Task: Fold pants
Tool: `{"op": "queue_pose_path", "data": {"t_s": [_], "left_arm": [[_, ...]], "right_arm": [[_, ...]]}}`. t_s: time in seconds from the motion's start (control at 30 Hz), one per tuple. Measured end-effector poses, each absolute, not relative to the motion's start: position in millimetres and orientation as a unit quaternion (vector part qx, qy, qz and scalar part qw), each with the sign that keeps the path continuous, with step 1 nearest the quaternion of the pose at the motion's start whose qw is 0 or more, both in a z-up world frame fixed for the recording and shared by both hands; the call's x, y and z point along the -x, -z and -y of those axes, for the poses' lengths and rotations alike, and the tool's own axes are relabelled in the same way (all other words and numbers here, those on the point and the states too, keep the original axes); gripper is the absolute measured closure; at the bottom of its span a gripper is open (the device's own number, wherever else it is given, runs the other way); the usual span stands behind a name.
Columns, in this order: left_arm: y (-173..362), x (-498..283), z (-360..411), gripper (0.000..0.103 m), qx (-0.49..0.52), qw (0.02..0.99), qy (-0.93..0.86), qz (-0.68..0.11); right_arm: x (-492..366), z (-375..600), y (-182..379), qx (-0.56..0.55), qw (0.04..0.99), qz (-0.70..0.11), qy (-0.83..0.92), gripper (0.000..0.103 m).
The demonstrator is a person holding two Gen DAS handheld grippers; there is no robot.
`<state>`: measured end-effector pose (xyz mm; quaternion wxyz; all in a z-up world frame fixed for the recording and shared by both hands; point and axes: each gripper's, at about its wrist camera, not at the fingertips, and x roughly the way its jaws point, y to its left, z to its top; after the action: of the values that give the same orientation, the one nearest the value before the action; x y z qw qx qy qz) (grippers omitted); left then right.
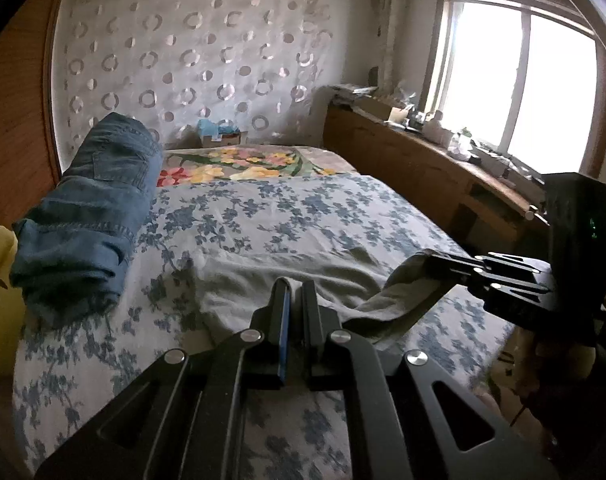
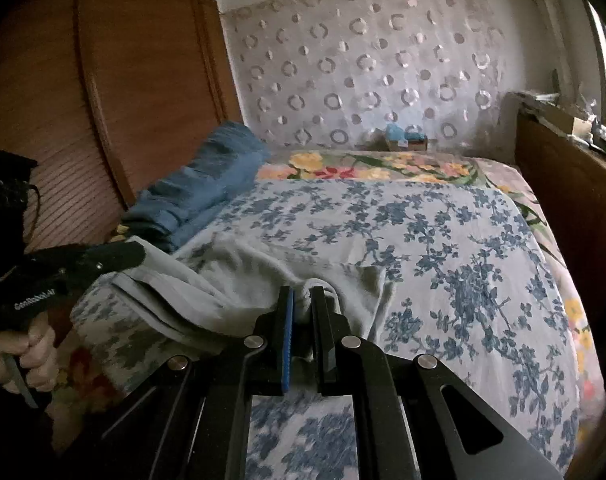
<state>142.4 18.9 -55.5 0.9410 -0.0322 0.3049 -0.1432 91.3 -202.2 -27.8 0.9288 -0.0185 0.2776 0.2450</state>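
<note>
Blue-flowered bedding covers the bed [image 1: 303, 216] that serves as the work surface, with a circle-patterned hanging behind it and a window to the right.

Starting at the jaws: the left gripper [image 1: 297, 286] has its jaws drawn almost together, pinching an edge of the pale grey-green pants [image 1: 287, 276]. The right gripper [image 2: 303, 292] is likewise nearly closed, with a bunched bit of the same cloth and what looks like a drawstring caught between its fingers. Each gripper shows in the other's camera, clamped on a corner of the garment.

Outward from there, the pants lie ahead of both sets of jaws, spreading away across the bedding toward the far wall, while the held edge runs crosswise from one gripper to the other. Both hands sit about equally near that edge, at the near side of the bed.

A folded pile of blue jeans [image 1: 87, 216] rests at the left, beside the pants but apart from them.

Judging by this, any fold would carry the held edge forward, along the garment's length.
</note>
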Motion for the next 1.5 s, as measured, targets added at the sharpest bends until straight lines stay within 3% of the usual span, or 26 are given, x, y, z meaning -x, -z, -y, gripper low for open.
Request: {"op": "queue_pose_path", "data": {"t_s": [0.33,0.37,0.43,0.47,0.73,1.5], "left_arm": [[63,-145,-17,0.095,0.018,0.939,0.139,-0.313],[63,-144,-16,0.092,0.014,0.939,0.142,-0.312],[62,-141,-15,0.069,0.008,0.938,0.150,-0.312],[60,-139,-16,0.063,0.006,0.939,0.152,-0.310],[56,-129,-27,0.053,0.001,0.943,0.139,-0.302],[133,-151,-23,0.053,-0.017,0.890,0.161,-0.426]], "right_arm": [[-110,198,40,0.004,0.925,-0.295,-0.241,0.093],[-111,198,40,0.003,0.926,-0.293,-0.239,0.092],[-109,201,38,0.006,0.928,-0.290,-0.233,0.089],[-109,202,37,0.007,0.929,-0.288,-0.232,0.087],[-95,220,27,-0.002,0.941,-0.259,-0.216,0.062],[-132,208,83,0.020,0.892,-0.382,-0.242,0.062]]}}
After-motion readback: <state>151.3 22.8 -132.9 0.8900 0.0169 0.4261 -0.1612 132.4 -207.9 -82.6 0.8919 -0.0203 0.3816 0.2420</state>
